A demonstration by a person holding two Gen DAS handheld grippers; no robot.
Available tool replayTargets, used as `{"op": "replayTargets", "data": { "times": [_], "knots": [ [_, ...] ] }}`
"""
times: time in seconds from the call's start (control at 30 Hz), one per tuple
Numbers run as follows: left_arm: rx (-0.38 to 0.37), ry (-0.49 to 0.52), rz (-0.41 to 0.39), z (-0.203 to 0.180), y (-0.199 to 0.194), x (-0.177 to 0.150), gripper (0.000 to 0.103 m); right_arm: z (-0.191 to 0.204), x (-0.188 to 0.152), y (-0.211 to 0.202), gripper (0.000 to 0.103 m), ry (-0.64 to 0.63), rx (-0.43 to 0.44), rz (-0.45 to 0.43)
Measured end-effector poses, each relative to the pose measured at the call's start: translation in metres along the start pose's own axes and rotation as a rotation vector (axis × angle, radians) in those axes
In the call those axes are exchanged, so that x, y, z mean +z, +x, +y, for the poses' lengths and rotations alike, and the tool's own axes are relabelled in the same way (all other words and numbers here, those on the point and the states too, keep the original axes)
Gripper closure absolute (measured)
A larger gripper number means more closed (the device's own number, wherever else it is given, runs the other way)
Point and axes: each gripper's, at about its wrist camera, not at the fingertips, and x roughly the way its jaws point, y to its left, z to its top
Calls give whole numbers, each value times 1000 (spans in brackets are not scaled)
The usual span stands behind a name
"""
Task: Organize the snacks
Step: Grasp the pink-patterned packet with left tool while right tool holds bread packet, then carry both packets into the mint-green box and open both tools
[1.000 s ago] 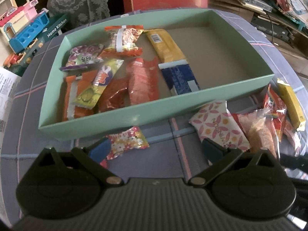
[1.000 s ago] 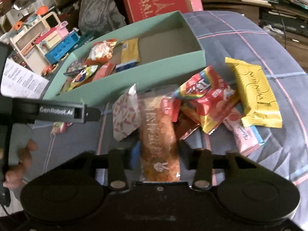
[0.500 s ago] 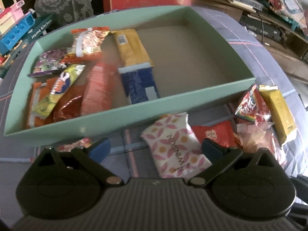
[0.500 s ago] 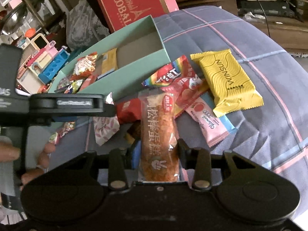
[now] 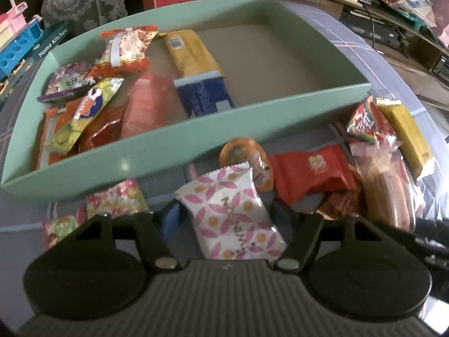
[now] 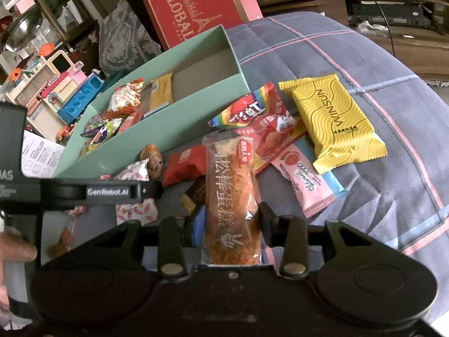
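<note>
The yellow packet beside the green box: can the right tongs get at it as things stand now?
Probably not yet. The right tongs are shut on the clear cake packet, so they have no free grip. The yellow packet itself lies on top of the pile with nothing over it.

You get dim, soft indoor light in both views, brightest toward the right side, where the cloth (image 6: 378, 64) looks washed out. Shadow pools under the near wall of the box (image 5: 179, 151) and across the dark, cluttered background. Fisheye bending curves the box's straight edges and squeezes everything at the corners, which darken to black. The left wrist view is slightly smeared, with lettering on the packets soft. The right wrist view is sharper: you can read the print on the yellow packet (image 6: 334, 118). A faint sheen sits on the wrappers.
</note>
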Motion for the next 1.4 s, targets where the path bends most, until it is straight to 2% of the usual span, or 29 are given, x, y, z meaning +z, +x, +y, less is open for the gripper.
{"op": "replayTargets", "data": {
  "times": [0.07,0.1,0.13,0.17,0.3,0.47,0.73,0.9,1.03,1.2,1.4],
  "knots": [
    [0,9,-7,1,-2,-4,35,1,0,0,64,-5,-5,-1],
    [-3,19,-11,1,-3,-5,39,1,1,1,64,-8,-7,0],
    [-8,28,-17,1,-5,-7,50,2,1,1,64,-12,-9,0],
    [-13,41,-23,1,-7,-8,54,2,1,1,64,-14,-12,2],
    [5,82,-34,-2,-13,-15,55,4,2,1,64,-9,-19,12],
    [-4,73,-22,6,-23,-21,55,11,4,-1,65,-28,-7,34],
    [-77,65,-77,17,-59,-17,55,26,21,-18,65,-6,67,17],
    [-115,46,-139,26,-79,8,55,34,50,-28,65,-24,85,-25],
    [-127,24,-151,31,-79,37,55,38,77,-21,65,-40,75,-48],
    [-142,-3,-150,34,-67,84,55,43,122,-1,65,-67,63,-70],
    [-86,-5,-150,29,-35,137,55,45,178,35,65,-67,63,-72]
  ]
}}
